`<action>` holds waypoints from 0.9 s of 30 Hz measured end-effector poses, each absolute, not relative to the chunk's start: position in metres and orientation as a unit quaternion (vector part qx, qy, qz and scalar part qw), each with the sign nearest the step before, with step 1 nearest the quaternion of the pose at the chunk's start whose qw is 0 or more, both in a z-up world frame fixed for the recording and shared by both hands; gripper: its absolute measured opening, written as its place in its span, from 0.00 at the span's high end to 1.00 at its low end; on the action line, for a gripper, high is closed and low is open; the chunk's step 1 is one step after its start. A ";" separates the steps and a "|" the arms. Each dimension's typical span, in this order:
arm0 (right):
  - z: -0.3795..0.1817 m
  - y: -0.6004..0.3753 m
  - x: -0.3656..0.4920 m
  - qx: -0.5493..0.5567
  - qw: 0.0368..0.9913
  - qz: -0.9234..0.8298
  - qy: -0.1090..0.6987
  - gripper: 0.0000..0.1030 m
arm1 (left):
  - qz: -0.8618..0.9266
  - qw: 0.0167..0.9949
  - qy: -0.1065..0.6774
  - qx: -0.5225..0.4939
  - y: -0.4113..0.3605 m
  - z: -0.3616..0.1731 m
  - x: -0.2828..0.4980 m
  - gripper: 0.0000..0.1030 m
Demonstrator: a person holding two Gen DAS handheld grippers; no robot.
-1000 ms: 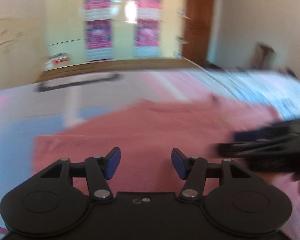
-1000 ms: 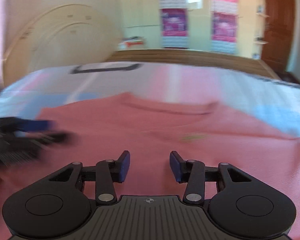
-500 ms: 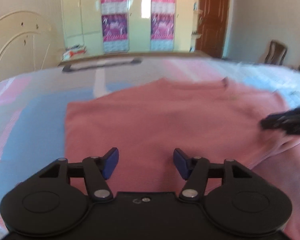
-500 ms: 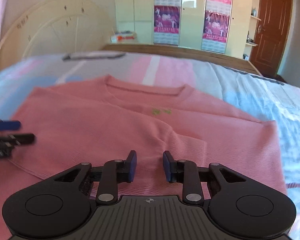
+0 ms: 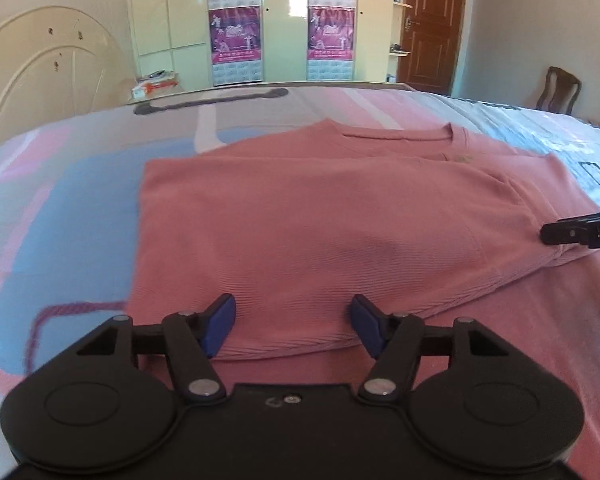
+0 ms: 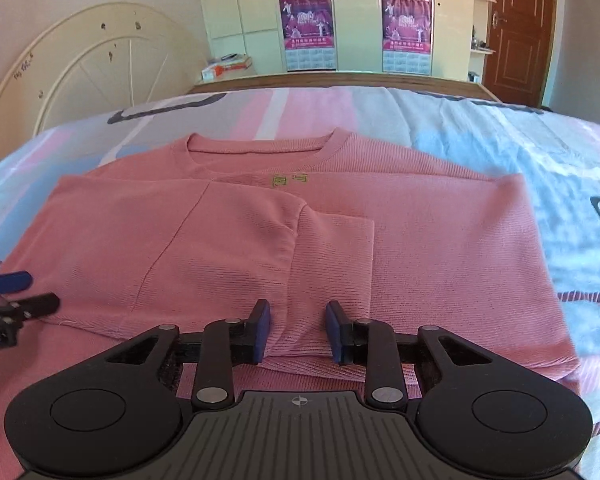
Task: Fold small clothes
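A pink knitted sweater (image 5: 320, 224) lies flat on the bed, collar at the far side, with its left side and a sleeve folded over its front. My left gripper (image 5: 292, 330) is open, its blue pads either side of the folded edge. My right gripper (image 6: 298, 332) is open over the folded sleeve's cuff (image 6: 332, 264), with nothing held. The sweater (image 6: 440, 248) fills the right wrist view, and the left gripper's fingers (image 6: 8, 284) show at its left edge. The right gripper's tip (image 5: 580, 230) shows at the right of the left wrist view.
The bed sheet (image 5: 52, 216) is pink, blue and white. A cream headboard (image 6: 92, 76) stands at the far left, a wardrobe with posters (image 6: 356, 24) behind the bed, a brown door (image 6: 516, 28) at the far right, and a chair (image 5: 560, 90) by the wall.
Both grippers drew back toward the near hem and steadied. The right gripper's fingers narrowed, then opened wider again. The sweater's left side now lies folded over its front.
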State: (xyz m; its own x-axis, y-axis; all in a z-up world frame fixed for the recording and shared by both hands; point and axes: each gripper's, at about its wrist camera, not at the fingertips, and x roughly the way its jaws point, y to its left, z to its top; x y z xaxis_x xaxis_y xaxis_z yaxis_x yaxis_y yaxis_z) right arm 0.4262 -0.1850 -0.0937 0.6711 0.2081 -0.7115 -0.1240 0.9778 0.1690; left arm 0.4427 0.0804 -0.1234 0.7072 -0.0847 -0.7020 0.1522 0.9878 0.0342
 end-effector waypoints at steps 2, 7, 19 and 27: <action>-0.085 -0.182 0.420 0.056 0.920 0.088 0.377 0.72 | -0.061 0.923 0.375 0.057 0.084 -0.120 0.438 0.41; -0.090 -0.180 0.416 0.046 0.915 0.070 0.395 0.72 | -0.060 0.919 0.385 0.057 0.090 -0.122 0.434 0.40; -0.097 -0.179 0.413 0.048 0.915 0.049 0.398 0.72 | -0.061 0.922 0.379 0.051 0.094 -0.128 0.425 0.37; -0.094 -0.179 0.420 0.044 0.912 0.056 0.404 0.72 | -0.050 0.917 0.390 0.066 0.090 -0.124 0.423 0.28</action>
